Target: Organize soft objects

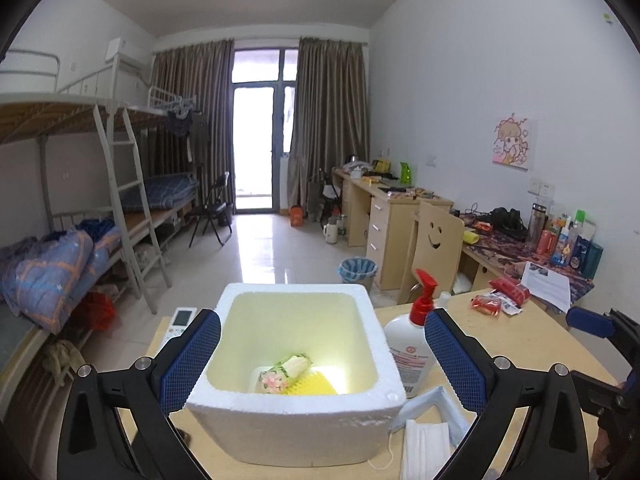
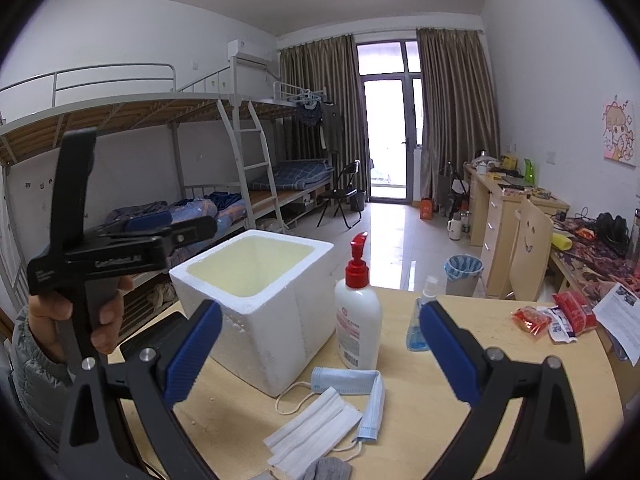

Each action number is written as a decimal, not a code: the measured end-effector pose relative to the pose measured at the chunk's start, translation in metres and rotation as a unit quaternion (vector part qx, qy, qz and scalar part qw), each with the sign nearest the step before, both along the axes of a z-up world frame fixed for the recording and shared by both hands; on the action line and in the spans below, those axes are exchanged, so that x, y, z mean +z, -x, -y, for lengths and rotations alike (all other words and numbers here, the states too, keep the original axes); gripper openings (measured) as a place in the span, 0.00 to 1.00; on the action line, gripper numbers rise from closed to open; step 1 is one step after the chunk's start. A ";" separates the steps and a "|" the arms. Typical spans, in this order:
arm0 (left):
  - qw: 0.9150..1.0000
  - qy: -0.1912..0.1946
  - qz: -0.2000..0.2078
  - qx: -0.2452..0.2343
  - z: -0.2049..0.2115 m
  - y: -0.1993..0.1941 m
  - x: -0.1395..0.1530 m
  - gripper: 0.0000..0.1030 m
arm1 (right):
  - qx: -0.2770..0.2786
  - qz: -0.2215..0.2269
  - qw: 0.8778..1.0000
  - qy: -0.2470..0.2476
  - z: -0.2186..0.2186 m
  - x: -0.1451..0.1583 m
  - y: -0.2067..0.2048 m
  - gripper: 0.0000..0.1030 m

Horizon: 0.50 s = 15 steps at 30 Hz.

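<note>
While both sets of fingers stand spread and empty, the white mask [image 2: 310, 432] lies flat on the desk [image 2: 500, 380] directly below the right gripper [image 2: 320, 344], long axis slanting toward the foam box [image 2: 260, 320]; left gripper [image 1: 322, 360] hovers over the box.

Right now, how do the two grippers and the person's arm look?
Both the left gripper and the right gripper have black plastic frames, silver rivets and blue textured pads. The left one carries faint white lettering. The sleeve is grey and quilted.

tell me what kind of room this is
Most likely a shared student dorm room: metal bunk beds with ladders line one wall, study desks line the other, and a balcony door closes the far end.
</note>
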<state>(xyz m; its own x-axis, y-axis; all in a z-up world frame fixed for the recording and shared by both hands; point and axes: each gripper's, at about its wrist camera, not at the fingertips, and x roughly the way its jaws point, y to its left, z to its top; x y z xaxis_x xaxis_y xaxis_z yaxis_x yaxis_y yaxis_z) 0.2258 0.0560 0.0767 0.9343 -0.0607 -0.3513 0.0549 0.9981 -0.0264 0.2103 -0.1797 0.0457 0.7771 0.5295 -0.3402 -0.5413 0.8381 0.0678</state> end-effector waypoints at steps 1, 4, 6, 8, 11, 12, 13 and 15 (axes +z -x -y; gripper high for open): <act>1.000 -0.002 0.002 0.001 0.001 0.005 0.002 0.99 | -0.001 0.002 1.000 0.000 0.000 0.001 0.002 0.98; 1.000 0.000 0.006 0.001 0.003 0.018 0.006 0.99 | -0.001 0.011 1.000 -0.002 0.003 0.007 0.015 0.98; 1.000 0.003 0.014 0.004 0.005 0.029 0.011 0.99 | -0.001 0.016 1.000 -0.003 0.006 0.010 0.023 0.98; 1.000 0.001 0.017 0.000 0.008 0.040 0.014 0.99 | -0.001 0.022 1.000 -0.004 0.008 0.015 0.032 0.98; 1.000 -0.003 0.022 -0.003 0.014 0.055 0.018 0.99 | -0.003 0.028 1.000 -0.004 0.011 0.019 0.046 0.98; 1.000 -0.003 0.024 -0.007 0.016 0.061 0.019 0.99 | -0.004 0.030 1.000 -0.004 0.013 0.020 0.051 0.98; 1.000 -0.004 0.028 -0.008 0.017 0.067 0.021 0.99 | -0.005 0.032 0.999 -0.005 0.014 0.021 0.056 0.98; 0.999 -0.005 0.035 -0.008 0.021 0.079 0.023 0.99 | -0.005 0.033 0.999 -0.006 0.017 0.022 0.064 0.98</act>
<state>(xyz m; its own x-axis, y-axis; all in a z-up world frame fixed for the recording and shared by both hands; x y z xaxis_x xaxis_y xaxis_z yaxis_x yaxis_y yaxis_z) 0.1471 0.0353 0.0993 0.9556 -0.0725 -0.2857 0.0719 0.9973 -0.0125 0.1466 -0.1964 0.0678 0.8027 0.5259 -0.2813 -0.5369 0.8425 0.0429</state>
